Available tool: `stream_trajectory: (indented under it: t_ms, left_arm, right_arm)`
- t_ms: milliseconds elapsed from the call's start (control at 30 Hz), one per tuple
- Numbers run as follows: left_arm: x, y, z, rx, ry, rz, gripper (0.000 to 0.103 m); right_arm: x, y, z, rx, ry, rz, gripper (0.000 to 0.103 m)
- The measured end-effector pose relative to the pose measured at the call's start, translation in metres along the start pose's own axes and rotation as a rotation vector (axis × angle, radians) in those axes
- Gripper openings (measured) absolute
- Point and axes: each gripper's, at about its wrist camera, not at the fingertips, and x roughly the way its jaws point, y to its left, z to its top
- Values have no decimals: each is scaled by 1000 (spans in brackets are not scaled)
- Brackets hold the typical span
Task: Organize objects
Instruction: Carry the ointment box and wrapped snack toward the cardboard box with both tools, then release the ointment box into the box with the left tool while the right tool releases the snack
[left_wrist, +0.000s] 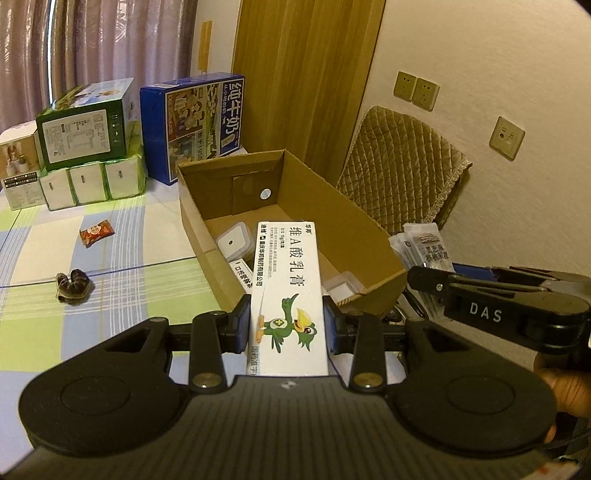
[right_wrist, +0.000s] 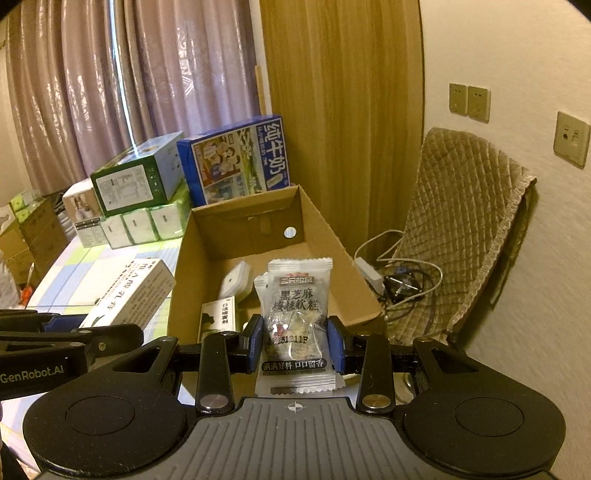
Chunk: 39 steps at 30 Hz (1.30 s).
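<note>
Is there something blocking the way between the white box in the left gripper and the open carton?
Nothing visible does. The white box already reaches over the carton's near rim, and the carton is open on top.

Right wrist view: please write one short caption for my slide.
Right gripper holds a clear snack packet above an open cardboard box that already contains small items.
</note>
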Motion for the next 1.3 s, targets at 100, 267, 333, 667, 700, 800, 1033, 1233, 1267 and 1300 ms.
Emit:
stream_trajectory:
  t_ms: [100,267,333,667,700,800,1033,1233,1267,1300]
  left_arm:
    - [5,-1,5,1,0,0,33]
    - [20,-1,22,-5,-6,8,33]
    - [25,1,29,-6,-8,10,33]
    - [62,11,56,-26,5,19,33]
    - [65,12,59,-31,5,20,33]
    - [76,14,66,-45,6,12,33]
    - [100,17,75,-66,0,-17,48]
    - [88,31,68,-73,-15,15,48]
    - [85,35,65,-85,-14,23,48]
    - [83,39,64,-93,-12,30,48]
  right_arm:
    - [6,-3,4,-2,3,4,34]
    - [18,-6,14,-6,3,12,34]
    - [25,-7,19,-10,3,15,34]
    - [57,-17,48,-10,-2,17,34]
    - [60,-18,50,-8,-3,16,34]
    - [67,-21,54,-1,-2,14,34]
    - [81,-27,53,25,18,13,34]
    - [83,-29,45,27,32,16,34]
    - [83,-28,45,27,33,18,34]
    - [83,-28,45,27,33,19,34]
